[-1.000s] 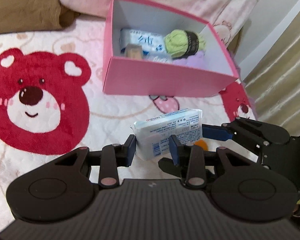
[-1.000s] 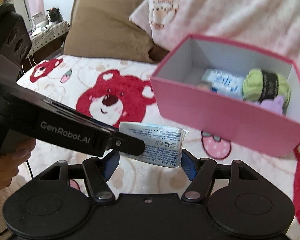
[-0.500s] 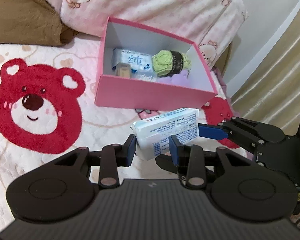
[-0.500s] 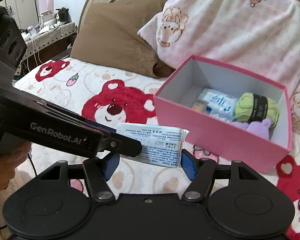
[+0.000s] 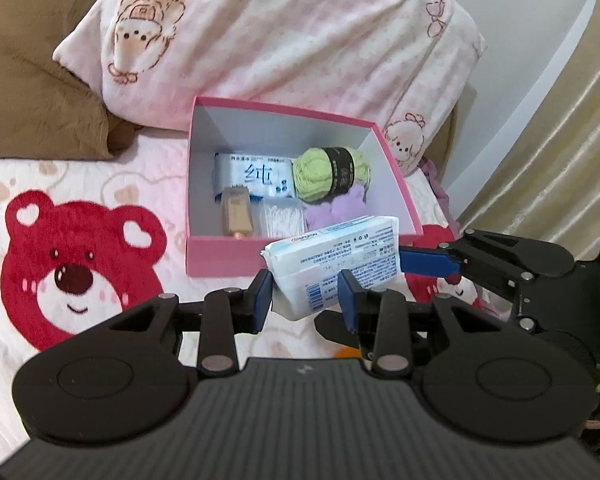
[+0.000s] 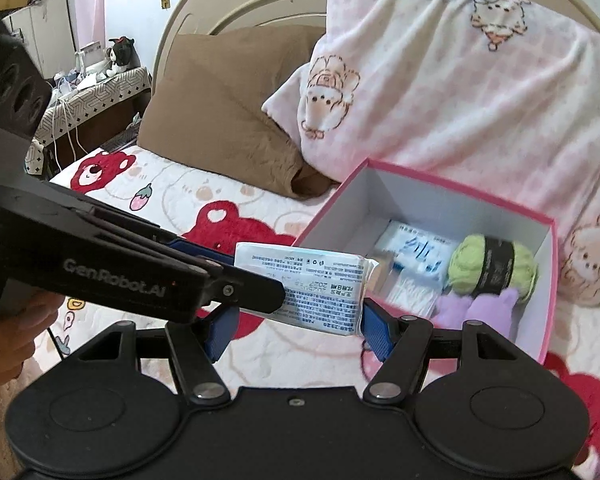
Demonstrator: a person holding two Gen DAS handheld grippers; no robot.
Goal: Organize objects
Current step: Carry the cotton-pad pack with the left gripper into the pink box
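Note:
A white tissue pack (image 5: 336, 256) with blue print hangs in the air just in front of the pink box (image 5: 228, 256). My left gripper (image 5: 305, 296) is shut on its near end. My right gripper (image 6: 296, 328) grips the same tissue pack (image 6: 312, 280) across its length, blue pads against both ends, and its blue finger (image 5: 428, 262) reaches in from the right. The left gripper (image 6: 236, 276) crosses from the left, held by a hand (image 6: 0, 344). The pink box (image 6: 548, 280) holds another tissue pack (image 5: 256, 178), a green yarn ball (image 5: 328, 174), a purple plush (image 5: 336, 212) and a tan bottle (image 5: 238, 216).
The box stands on a bedspread with red bears (image 5: 72, 268). A brown pillow (image 6: 228, 104) and a pink blanket (image 6: 460, 92) lie behind it. A beige curtain (image 5: 560, 140) hangs at the right, and a cluttered side table (image 6: 88, 92) stands beyond the bed's far left.
Both grippers have risen together with the tissue pack between them. The box now sits lower and further off in both views, with more of its inside showing.

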